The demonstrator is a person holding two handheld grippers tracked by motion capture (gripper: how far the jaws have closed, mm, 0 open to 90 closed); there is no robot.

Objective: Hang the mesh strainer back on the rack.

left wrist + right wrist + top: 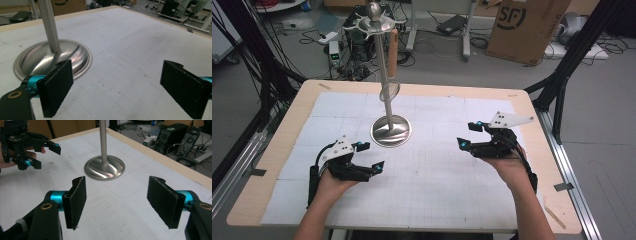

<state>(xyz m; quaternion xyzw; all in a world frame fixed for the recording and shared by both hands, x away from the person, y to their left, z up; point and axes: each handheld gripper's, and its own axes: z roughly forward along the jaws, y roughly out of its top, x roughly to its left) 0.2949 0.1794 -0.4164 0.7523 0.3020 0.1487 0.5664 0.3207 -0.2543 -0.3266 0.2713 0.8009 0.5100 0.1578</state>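
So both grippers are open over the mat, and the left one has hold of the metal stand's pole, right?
Not quite. Both grippers are open over the mat, but the left gripper holds nothing: the left gripper view shows its jaws wide apart, with the pole of the stand off to one side, untouched. The right gripper is open too.

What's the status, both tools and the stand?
Left tool open, empty. Right tool open, empty. Metal stand upright between them, untouched, strainer hanging. Nothing in the way.
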